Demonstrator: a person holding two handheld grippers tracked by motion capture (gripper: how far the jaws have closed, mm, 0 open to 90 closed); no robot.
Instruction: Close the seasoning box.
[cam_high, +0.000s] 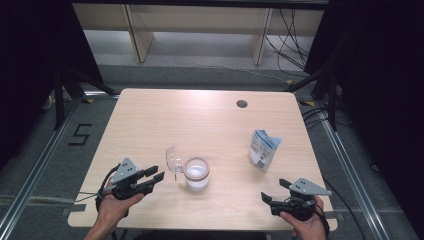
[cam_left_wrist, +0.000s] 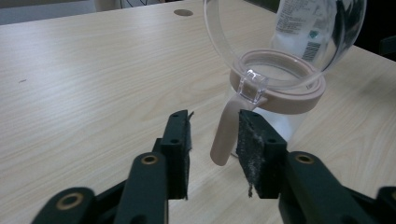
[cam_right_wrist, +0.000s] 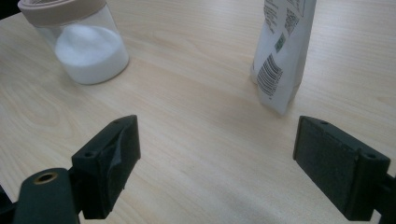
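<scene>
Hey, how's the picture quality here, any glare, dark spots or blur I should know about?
High view: table evenly lit, surroundings nearly black, glare washes out its far edge. Left gripper view: clear lid distorts the bag behind it. Right gripper view: the right gripper has soft, blurred jaws; jar and bag are sharper.

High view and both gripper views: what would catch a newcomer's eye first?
The clear jar of white powder near the table's front, its domed lid flipped open. The left gripper brackets the jar's pink tab. A white-and-blue pouch stands to the right.
</scene>
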